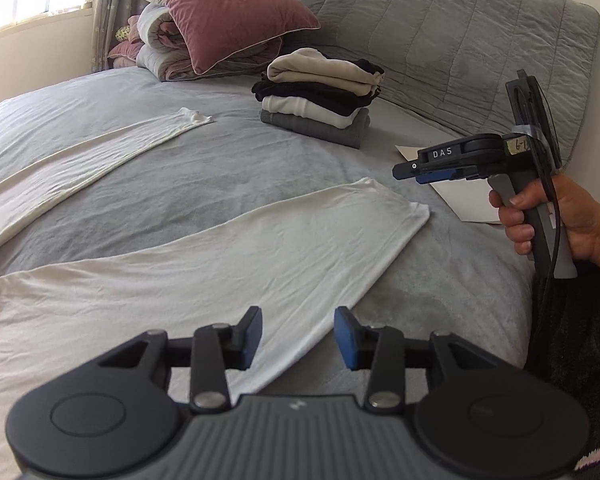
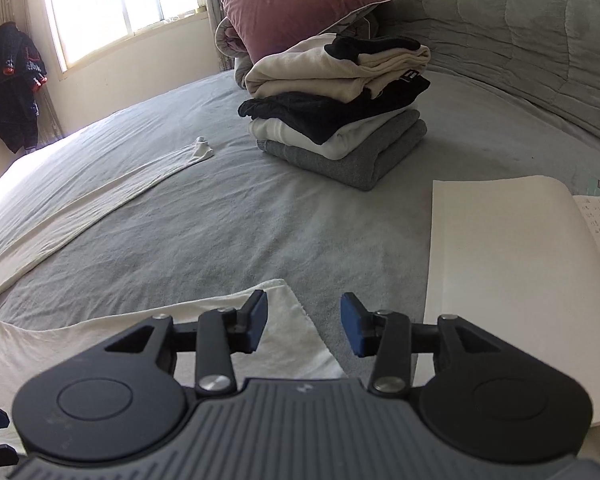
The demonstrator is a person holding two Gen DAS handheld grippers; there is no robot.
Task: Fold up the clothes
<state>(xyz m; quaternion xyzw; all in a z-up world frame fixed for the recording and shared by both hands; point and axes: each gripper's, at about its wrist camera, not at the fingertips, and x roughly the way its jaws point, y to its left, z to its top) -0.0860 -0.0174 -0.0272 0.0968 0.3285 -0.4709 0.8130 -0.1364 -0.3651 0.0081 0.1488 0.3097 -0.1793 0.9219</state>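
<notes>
Below, the cream garment [image 1: 228, 264] lies flat under both half-open, empty tongs: left [image 1: 299, 338], right [image 2: 304, 326].

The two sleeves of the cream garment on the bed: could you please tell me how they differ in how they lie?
The near sleeve lies broad and flat, while the far sleeve looks narrower. The near sleeve ends in a straight, open cuff; the far sleeve ends in a small bunched tip. The near sleeve points toward the open notebook, the far sleeve toward the stack of folded clothes. Both are cream and stretched out on the grey bed.
</notes>
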